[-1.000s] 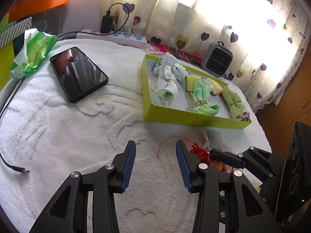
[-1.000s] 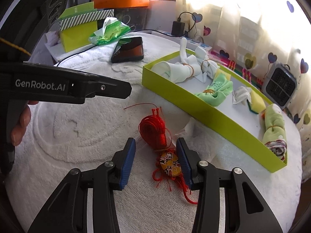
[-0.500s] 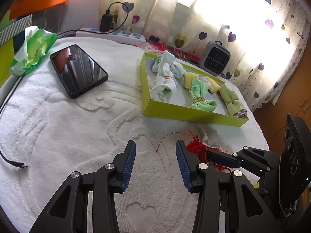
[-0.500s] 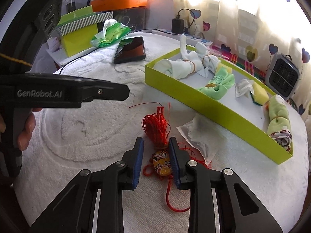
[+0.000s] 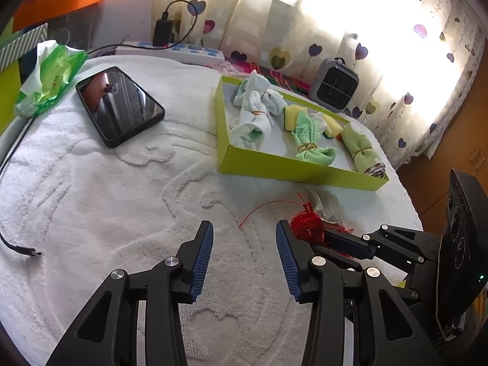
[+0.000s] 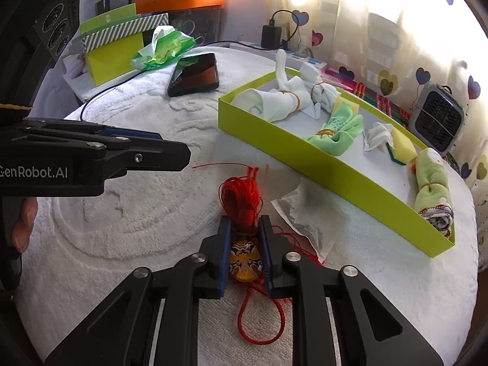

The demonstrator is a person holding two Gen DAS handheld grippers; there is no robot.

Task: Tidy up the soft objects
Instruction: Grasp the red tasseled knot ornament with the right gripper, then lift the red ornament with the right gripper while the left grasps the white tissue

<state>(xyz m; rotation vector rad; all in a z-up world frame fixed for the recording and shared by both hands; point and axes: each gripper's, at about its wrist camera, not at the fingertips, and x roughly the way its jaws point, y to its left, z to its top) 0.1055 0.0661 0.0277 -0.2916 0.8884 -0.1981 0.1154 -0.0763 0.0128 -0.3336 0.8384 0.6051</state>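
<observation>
- The right gripper [image 6: 244, 228] has just been closing, and its blue pads [image 6: 225, 253] now pinch the charm [image 6: 245, 257] (a small painted-mask ornament on red cord) at its neck, just below the tassel [image 6: 241, 196].
- The charm lies on the white towel [image 6: 122, 213] in front of the tray [image 6: 305, 155]; the tassel sticks out past the fingertips and a loop of red cord [image 6: 260, 320] trails back between the gripper's arms.
- Just right of the tassel a sachet [image 6: 308, 213] (flat, white, papery) lies on the towel, near the tray's front wall; whether it touches the wall I cannot tell.
- The left gripper [image 5: 244, 253] hovers over bare towel with its jaws about half open and nothing between them; the tassel [image 5: 306, 227] shows just past its right finger.
- A person's fingers [image 6: 24, 222] show on the left gripper's handle at the edge of the right view.
- Inside the tray: white socks [image 6: 280, 100] bound with a band at the far end, a green cloth bundle [image 6: 335, 135] in the middle, a crumpled tissue [image 6: 376, 134], a yellow sponge [image 6: 402, 146] and a second green bundle [image 6: 431, 180] at the near-right end.
- A phone [image 5: 119, 105] lies face up on the towel, well left of the tray, with a green wipes pack [image 5: 48, 76] beyond it.
- A cable end [image 5: 27, 250] rests on the towel at the left edge.
</observation>
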